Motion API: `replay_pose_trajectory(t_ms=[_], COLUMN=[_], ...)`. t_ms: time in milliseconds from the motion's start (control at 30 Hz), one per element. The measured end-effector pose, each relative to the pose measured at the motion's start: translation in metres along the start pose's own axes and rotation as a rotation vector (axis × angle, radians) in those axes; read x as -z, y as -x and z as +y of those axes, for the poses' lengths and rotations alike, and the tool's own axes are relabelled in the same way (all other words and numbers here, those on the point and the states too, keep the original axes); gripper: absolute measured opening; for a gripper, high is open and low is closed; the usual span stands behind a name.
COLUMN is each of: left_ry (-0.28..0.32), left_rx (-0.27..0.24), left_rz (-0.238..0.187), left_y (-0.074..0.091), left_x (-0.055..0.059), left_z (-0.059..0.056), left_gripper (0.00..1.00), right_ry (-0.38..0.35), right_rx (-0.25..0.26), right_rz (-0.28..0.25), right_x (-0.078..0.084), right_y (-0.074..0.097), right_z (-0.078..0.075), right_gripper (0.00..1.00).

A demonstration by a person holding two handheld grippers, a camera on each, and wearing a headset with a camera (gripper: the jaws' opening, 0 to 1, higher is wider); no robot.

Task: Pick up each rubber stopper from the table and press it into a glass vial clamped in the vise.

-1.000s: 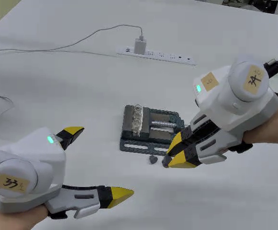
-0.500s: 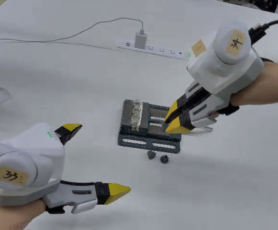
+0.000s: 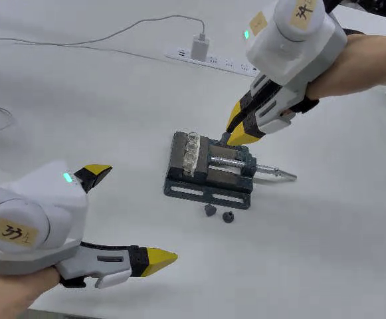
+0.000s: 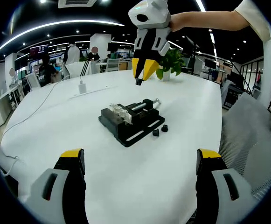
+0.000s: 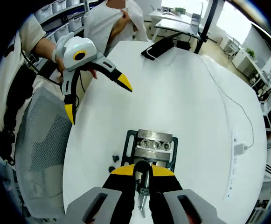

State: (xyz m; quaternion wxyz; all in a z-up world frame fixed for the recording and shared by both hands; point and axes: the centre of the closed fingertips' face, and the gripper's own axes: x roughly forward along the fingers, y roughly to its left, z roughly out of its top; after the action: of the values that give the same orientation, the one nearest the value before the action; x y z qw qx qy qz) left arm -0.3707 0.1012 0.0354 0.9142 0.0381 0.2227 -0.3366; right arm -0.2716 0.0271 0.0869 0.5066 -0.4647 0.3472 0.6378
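Above the vise [image 3: 206, 191], right tool [image 3: 238, 131] pinches a stopper [image 5: 142, 169] — left tool [image 3: 136, 214], near left, spread wide.

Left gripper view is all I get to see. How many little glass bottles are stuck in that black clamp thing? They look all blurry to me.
Observer: Three. The right gripper view looks straight down on the vials, which stand side by side in one row in the vise.
Operator: Is the other claw up there holding anything? I just see a dark dot at its tip.
Observer: Yes. Seen up close, the right gripper is shut on a dark rubber stopper, pinched between its yellow tips.
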Motion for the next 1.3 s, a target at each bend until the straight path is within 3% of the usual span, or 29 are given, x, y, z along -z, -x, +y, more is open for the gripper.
replay_pose_trajectory(t_ms=[267,633,1100,1300], left_ry=[0.006,0.015,0.030,0.031], left_rx=[0.004,0.015,0.012,0.012], left_rz=[0.007,0.017,0.025,0.035], left_y=[0.000,-0.004,-0.005,-0.005], left_x=[0.002,0.005,0.009,0.011], left_z=[0.005,0.003,0.005,0.007], left_gripper=[0.99,0.99,0.99,0.99], right_ry=[0.052,0.122,0.126,0.118], right_rx=[-0.006,-0.028,-0.047,-0.052], right_rz=[0.051,0.106,0.151,0.161], right_x=[-0.005,-0.011,-0.007,-0.005], right_y=[-0.009,-0.029,-0.054,-0.058], right_z=[-0.021,-0.040,-0.044,-0.041], right_gripper=[0.06,0.06,0.05,0.06])
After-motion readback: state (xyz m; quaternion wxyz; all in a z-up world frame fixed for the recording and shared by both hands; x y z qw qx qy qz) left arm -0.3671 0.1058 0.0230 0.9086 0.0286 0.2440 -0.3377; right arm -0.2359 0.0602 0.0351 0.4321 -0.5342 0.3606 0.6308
